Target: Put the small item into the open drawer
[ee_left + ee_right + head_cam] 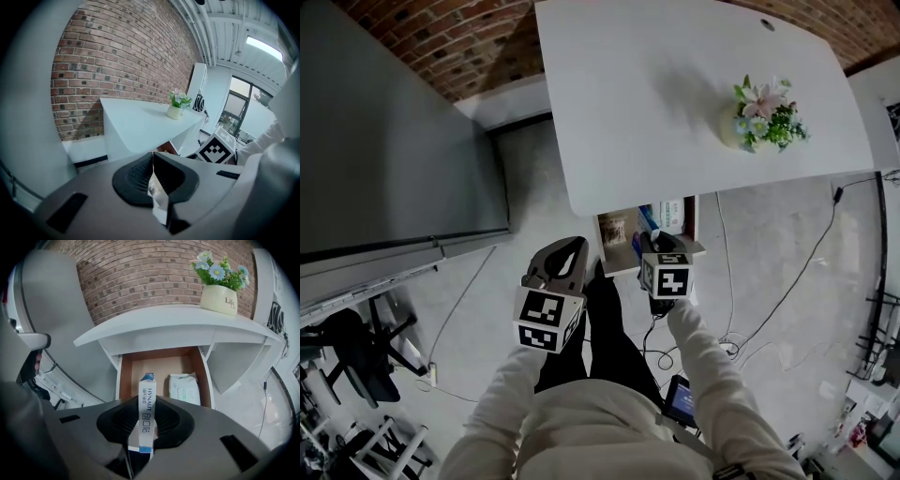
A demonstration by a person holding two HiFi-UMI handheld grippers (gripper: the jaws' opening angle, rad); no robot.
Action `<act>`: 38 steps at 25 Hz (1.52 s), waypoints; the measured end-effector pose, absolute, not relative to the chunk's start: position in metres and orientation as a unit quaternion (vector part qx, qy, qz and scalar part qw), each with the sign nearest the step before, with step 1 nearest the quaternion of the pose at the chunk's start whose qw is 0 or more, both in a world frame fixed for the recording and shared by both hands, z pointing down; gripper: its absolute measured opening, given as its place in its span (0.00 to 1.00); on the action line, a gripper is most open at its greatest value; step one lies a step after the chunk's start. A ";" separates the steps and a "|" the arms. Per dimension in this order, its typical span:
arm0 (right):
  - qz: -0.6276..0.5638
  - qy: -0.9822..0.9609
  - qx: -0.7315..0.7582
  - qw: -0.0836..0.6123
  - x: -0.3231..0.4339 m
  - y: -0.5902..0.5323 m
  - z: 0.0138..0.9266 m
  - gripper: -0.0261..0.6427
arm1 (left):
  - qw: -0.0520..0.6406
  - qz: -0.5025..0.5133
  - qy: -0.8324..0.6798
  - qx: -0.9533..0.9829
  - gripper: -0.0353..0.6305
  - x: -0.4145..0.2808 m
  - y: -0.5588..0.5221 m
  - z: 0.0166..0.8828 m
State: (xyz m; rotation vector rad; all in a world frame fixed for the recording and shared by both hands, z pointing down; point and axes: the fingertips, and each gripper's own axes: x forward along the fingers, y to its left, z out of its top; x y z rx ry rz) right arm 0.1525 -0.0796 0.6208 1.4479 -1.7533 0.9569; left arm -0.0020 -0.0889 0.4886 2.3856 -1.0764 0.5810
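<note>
To the left of the open drawer (157, 363) and held back from it, the left gripper (153, 160) has its jaws pressed together on a small crinkled packet (158, 196). It points toward the counter (140, 126) rather than into the drawer, so it looks parked out of the way. Directly in front of the drawer and above it, the right gripper (148, 400) tilts steeply down, its jaws clamped on the flat faces of a slim white-and-blue box (145, 420). This is probably the small item to be stowed. It is held on end with its top aimed at the bare left half of the drawer floor, likely so it can slip in lengthwise. A pack of wipes (183, 387) already fills the drawer's right half. A flower pot (218, 298) stands on the counter above and to the right of the drawer.
</note>
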 end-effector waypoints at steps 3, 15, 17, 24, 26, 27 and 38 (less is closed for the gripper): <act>0.370 -0.671 0.541 0.347 0.151 -0.084 0.635 0.19 | 0.228 0.218 -0.394 0.863 0.08 -0.004 -0.091 0.494; 0.387 -0.665 0.512 0.382 0.147 -0.105 0.679 0.19 | 0.256 0.222 -0.417 0.844 0.08 -0.009 -0.095 0.515; 0.389 -0.661 0.509 0.391 0.148 -0.106 0.684 0.19 | 0.259 0.219 -0.423 0.840 0.08 -0.011 -0.098 0.516; 0.369 -0.656 0.499 0.430 0.156 -0.112 0.708 0.19 | 0.256 0.221 -0.428 0.838 0.08 -0.011 -0.104 0.520; 0.373 -0.651 0.496 0.437 0.156 -0.111 0.715 0.19 | 0.257 0.223 -0.426 0.838 0.08 -0.011 -0.103 0.522; 0.377 -0.646 0.497 0.440 0.156 -0.110 0.719 0.19 | 0.258 0.224 -0.426 0.838 0.08 -0.011 -0.103 0.523; 0.371 -0.646 0.488 0.455 0.156 -0.122 0.738 0.19 | 0.266 0.228 -0.426 0.834 0.08 -0.012 -0.101 0.532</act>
